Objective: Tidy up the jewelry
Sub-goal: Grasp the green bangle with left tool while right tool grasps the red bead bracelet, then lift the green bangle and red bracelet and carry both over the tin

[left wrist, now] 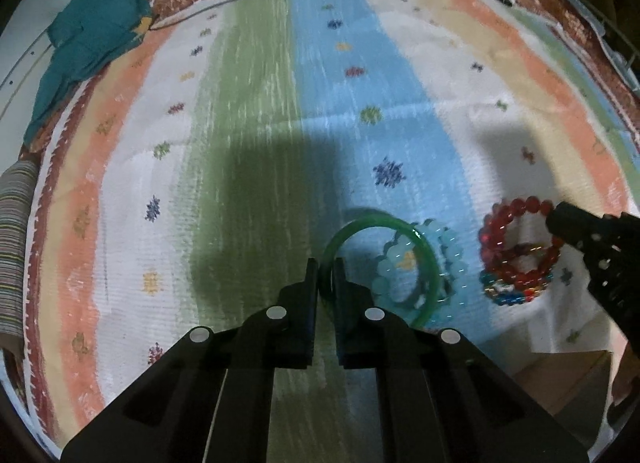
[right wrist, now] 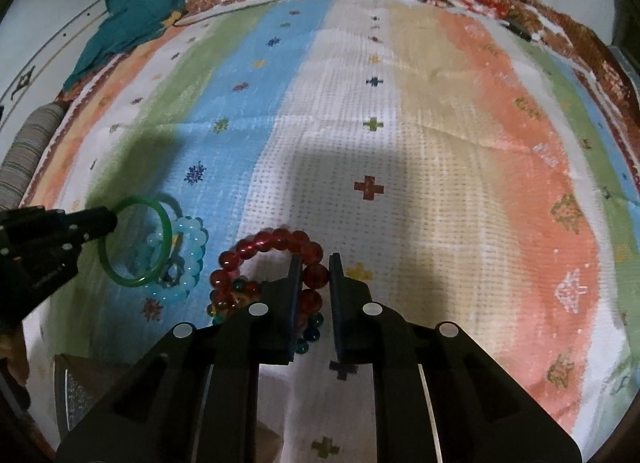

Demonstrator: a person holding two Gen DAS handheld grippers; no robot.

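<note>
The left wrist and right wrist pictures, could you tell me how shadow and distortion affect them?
Left wrist view: fisheye bends the cloth edges; the left claw, on the green bangle, sits in a dark shadow. Right wrist view: same bending; shadow lies ahead of the right claw.

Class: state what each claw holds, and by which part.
Left claw: translucent green bangle, by its rim. Right claw: red beaded bracelet, by one bead.

My left claw (left wrist: pixel 326 275) has its jaws nearly together, clamped on the rim of the green bangle (left wrist: pixel 380 231), lifting it at a tilt. My right claw (right wrist: pixel 315 279) sits low with a narrow gap, a red bead bracelet (right wrist: pixel 276 251) bead pinched between them.
</note>
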